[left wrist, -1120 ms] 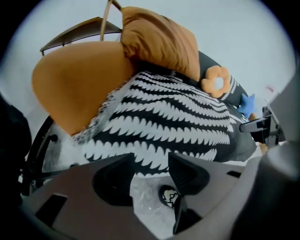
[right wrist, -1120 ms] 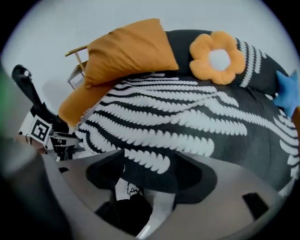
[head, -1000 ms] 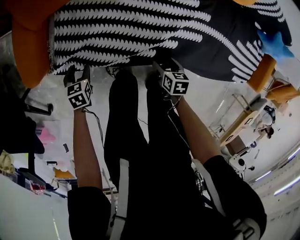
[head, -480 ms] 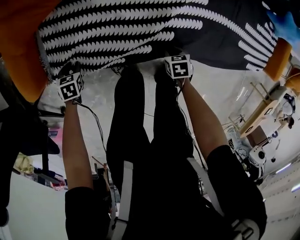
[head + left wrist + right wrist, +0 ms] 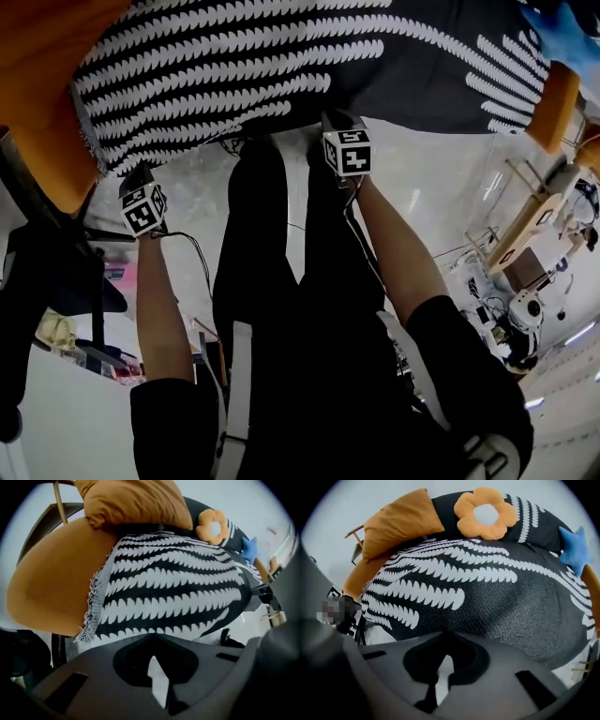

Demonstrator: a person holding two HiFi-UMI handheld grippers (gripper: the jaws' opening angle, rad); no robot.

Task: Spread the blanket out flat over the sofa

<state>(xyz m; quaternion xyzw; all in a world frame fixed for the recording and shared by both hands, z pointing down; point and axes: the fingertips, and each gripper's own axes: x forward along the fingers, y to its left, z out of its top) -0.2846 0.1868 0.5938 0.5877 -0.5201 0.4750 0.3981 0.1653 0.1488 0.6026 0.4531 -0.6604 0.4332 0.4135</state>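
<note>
A black blanket with white leaf-like stripes (image 5: 281, 56) lies spread over the orange sofa (image 5: 37, 75), and its fringed left edge (image 5: 93, 606) hangs down the sofa's side. My left gripper (image 5: 136, 178) sits just below the blanket's front edge, jaws shut and empty (image 5: 151, 638). The right gripper (image 5: 335, 120) is at the front edge near the middle. Its jaws are closing, tips nearly together, with nothing between them (image 5: 443, 634). The blanket (image 5: 487, 597) lies just beyond both tips.
On the sofa's back rest an orange cushion (image 5: 136, 503), an orange flower pillow (image 5: 486, 513) and a blue star pillow (image 5: 576, 550). My black trouser legs (image 5: 281, 281) stand before the sofa. A dark stand (image 5: 56, 272) is at the left, wooden furniture (image 5: 525, 234) at the right.
Both grippers pushed up toward the blanket's front edge, then came back down a little. The left one now hangs lower, just off the edge.
</note>
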